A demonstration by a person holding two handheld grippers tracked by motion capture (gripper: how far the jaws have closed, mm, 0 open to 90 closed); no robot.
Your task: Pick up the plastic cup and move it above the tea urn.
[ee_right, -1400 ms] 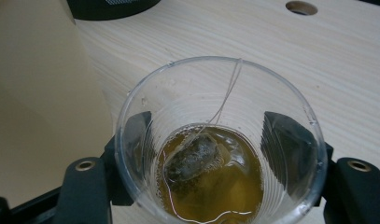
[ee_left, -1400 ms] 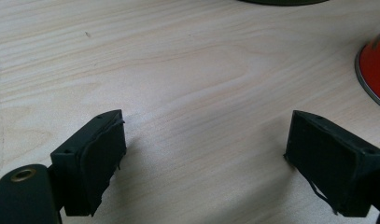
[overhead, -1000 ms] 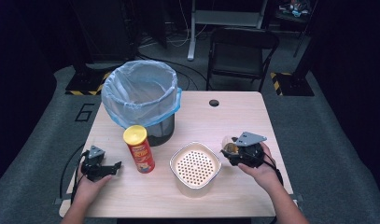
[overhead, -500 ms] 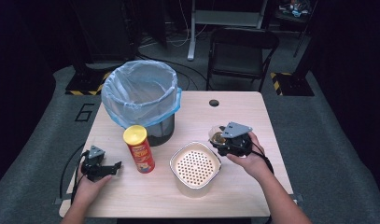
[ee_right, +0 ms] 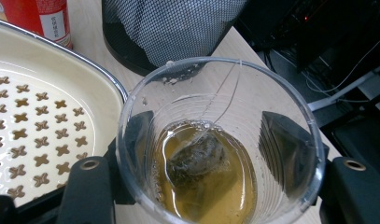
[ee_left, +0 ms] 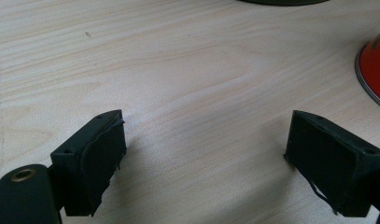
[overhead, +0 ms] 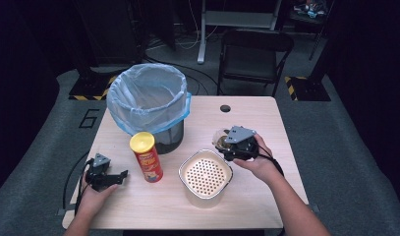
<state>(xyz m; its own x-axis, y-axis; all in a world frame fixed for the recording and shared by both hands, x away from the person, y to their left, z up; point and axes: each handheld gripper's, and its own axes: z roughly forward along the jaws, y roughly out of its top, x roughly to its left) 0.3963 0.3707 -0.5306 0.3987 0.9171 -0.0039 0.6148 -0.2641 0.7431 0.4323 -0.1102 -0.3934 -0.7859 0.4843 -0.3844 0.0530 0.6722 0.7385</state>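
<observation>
High view. The right tongs (overhead: 226,143) gripped a clear plastic cup (overhead: 220,138) just beyond the far right rim of the strainer bowl (overhead: 206,174), which stood near the middle of the counter (overhead: 266,196). The left tongs (overhead: 120,175) rested on the counter at the near left, beside a red snack can (overhead: 146,157) with a yellow lid. A bin (overhead: 148,105) lined with a blue bag stood at the far left. Judged from this layout, the step in hand was carrying the cup toward either the strainer or the bin; the next move would call for a level carry, then a controlled tilt over the chosen vessel. Open counter lay to the right of the cup and along the near edge.

Left gripper view. The left tongs (ee_left: 204,158) stood wide open and held nothing; bare wood lay between the jaws. The base of the red snack can (ee_left: 375,70) showed at the right margin, apart from the jaws.

Right gripper view. The right tongs (ee_right: 211,154) were closed on the clear plastic cup (ee_right: 271,93), one jaw on each side of its wall. The cup held amber liquid and a tea bag (ee_right: 197,158), whose string ran up to the rim. The strainer bowl (ee_right: 52,107) lay just beside the cup on the left; the mesh wall of the bin (ee_right: 173,28) stood beyond. The thin cup wall would likely deform under excess pressure, and the counter edge lay close on the right.
</observation>
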